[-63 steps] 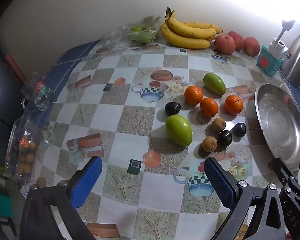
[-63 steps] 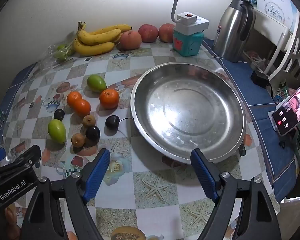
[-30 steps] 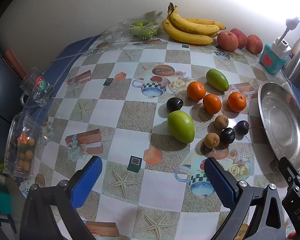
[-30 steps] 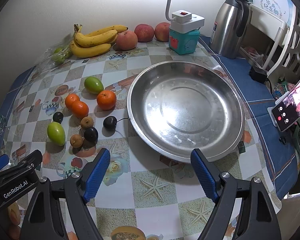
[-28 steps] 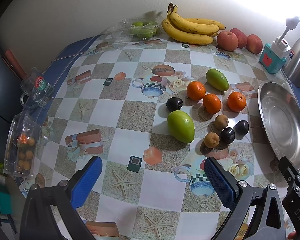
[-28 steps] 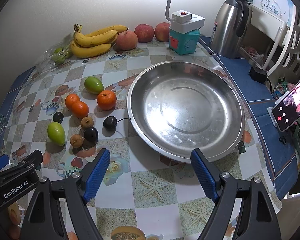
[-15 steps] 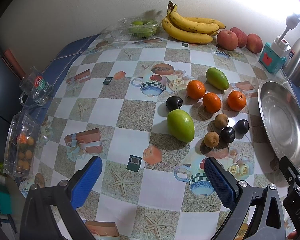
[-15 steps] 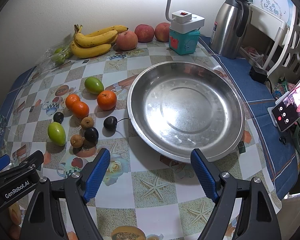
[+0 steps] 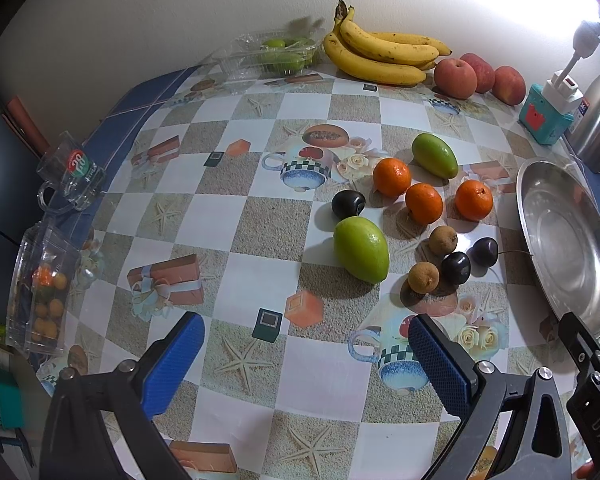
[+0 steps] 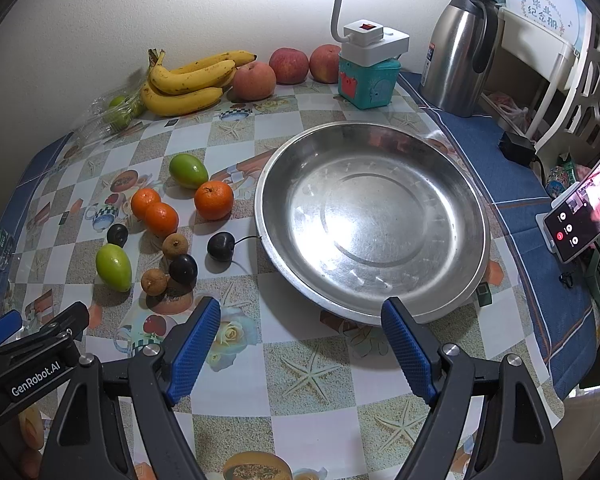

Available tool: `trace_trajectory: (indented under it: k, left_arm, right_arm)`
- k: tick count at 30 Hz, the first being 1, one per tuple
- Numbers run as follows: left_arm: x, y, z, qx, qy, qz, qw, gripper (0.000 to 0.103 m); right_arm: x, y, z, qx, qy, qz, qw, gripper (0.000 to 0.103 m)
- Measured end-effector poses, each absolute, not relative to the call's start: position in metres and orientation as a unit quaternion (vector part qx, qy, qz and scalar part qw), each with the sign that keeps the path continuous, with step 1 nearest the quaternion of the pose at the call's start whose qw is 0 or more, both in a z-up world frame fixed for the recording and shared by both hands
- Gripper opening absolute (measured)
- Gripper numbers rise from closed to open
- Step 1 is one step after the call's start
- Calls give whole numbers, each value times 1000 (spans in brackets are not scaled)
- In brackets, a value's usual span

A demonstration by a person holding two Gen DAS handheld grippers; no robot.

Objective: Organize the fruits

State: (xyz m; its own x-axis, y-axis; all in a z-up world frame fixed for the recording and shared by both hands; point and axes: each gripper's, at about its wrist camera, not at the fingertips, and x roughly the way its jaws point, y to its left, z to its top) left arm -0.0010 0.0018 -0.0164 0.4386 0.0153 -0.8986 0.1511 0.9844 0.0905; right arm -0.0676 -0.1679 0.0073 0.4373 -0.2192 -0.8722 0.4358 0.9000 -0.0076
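Note:
A cluster of loose fruit lies on the patterned tablecloth: two green mangoes, three oranges, dark plums and small brown longans. An empty steel plate sits right of them, also at the right edge of the left wrist view. My left gripper is open and empty, low over the cloth in front of the fruit. My right gripper is open and empty, at the plate's near rim.
Bananas, three apples and a clear box of green fruit line the back wall. A teal box with a lamp, a steel kettle and a phone stand at right. A glass mug and plastic box sit at left.
Both grippers stay open and empty. The views have shifted only slightly; the fruit and plate have not moved.

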Motion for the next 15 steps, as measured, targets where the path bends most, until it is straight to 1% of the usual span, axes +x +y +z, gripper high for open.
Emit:
trace_trajectory:
  k: [15]
  left_arm:
    - [1, 3, -18, 78, 533, -42, 842, 103]
  right_arm:
    - [-67, -167, 7, 110, 494, -195, 840, 83]
